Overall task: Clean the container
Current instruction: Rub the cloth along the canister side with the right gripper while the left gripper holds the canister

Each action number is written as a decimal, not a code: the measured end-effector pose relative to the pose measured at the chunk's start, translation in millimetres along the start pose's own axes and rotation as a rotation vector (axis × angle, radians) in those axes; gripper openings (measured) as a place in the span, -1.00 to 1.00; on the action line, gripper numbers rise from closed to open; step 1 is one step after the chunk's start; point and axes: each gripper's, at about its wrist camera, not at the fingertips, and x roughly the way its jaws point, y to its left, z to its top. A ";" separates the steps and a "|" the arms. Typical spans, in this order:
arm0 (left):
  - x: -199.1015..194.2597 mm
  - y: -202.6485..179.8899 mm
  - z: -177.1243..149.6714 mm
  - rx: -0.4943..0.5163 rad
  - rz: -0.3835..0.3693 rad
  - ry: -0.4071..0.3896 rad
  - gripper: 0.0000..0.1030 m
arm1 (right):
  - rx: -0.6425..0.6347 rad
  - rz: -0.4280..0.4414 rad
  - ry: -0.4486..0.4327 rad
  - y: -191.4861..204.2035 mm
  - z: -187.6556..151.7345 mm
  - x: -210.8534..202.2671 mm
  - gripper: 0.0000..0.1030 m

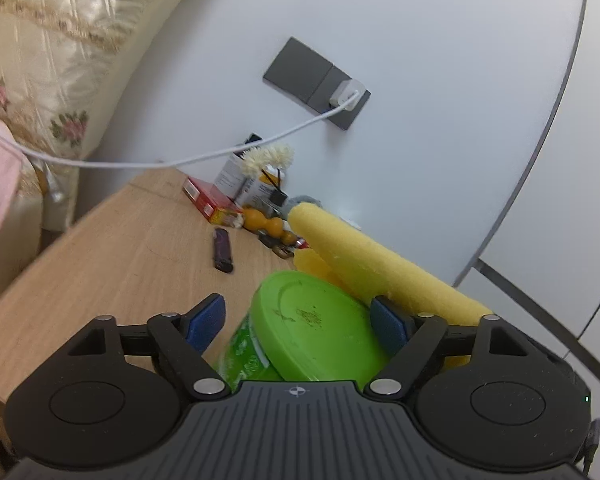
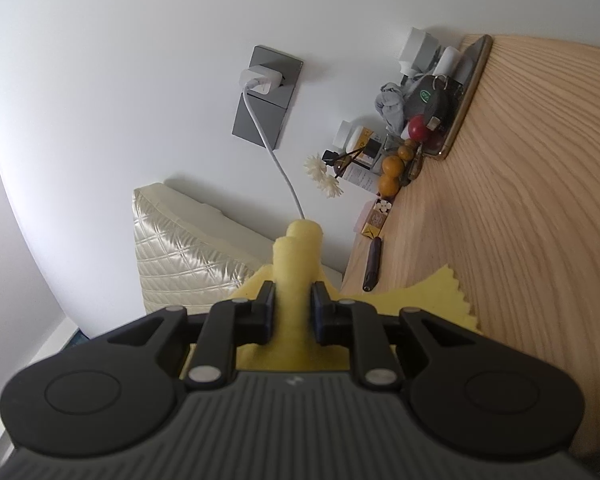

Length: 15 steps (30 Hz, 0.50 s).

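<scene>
A green container with a green lid (image 1: 312, 328) lies between the blue pads of my left gripper (image 1: 298, 320). Its right pad touches the lid rim; the left pad stands a little off the container. The lid has brown specks on top. A yellow cloth (image 1: 364, 264) is folded into a roll and rests against the lid's far right edge. In the right wrist view my right gripper (image 2: 293, 312) is shut on that yellow cloth (image 2: 296, 272), which sticks out past the fingertips and hangs with a zigzag edge to the right.
A wooden table (image 1: 112, 256) carries a purple lighter (image 1: 222, 250), a red box (image 1: 208, 200), orange gourds (image 1: 266, 222), bottles, keys and a phone (image 2: 466, 92) along the white wall. A charger cable (image 1: 160, 162) runs from the wall socket (image 1: 316, 82). A cream headboard (image 1: 40, 40) is at left.
</scene>
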 end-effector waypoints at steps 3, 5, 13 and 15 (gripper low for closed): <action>-13.2 -0.8 -1.6 -0.010 0.007 -0.015 0.70 | -0.022 -0.010 -0.002 0.2 1.8 4.4 -0.61; -25.3 -5.1 -5.6 -0.012 0.041 -0.059 0.76 | -0.033 -0.024 -0.002 0.0 3.6 6.6 -0.61; -40.6 -24.5 -16.3 -0.018 0.106 -0.097 0.70 | 0.011 -0.024 0.000 -7.8 9.1 2.2 -0.69; -38.3 -28.5 -18.6 -0.018 0.118 -0.085 0.55 | 0.009 -0.009 -0.002 -6.0 8.9 -4.7 -0.69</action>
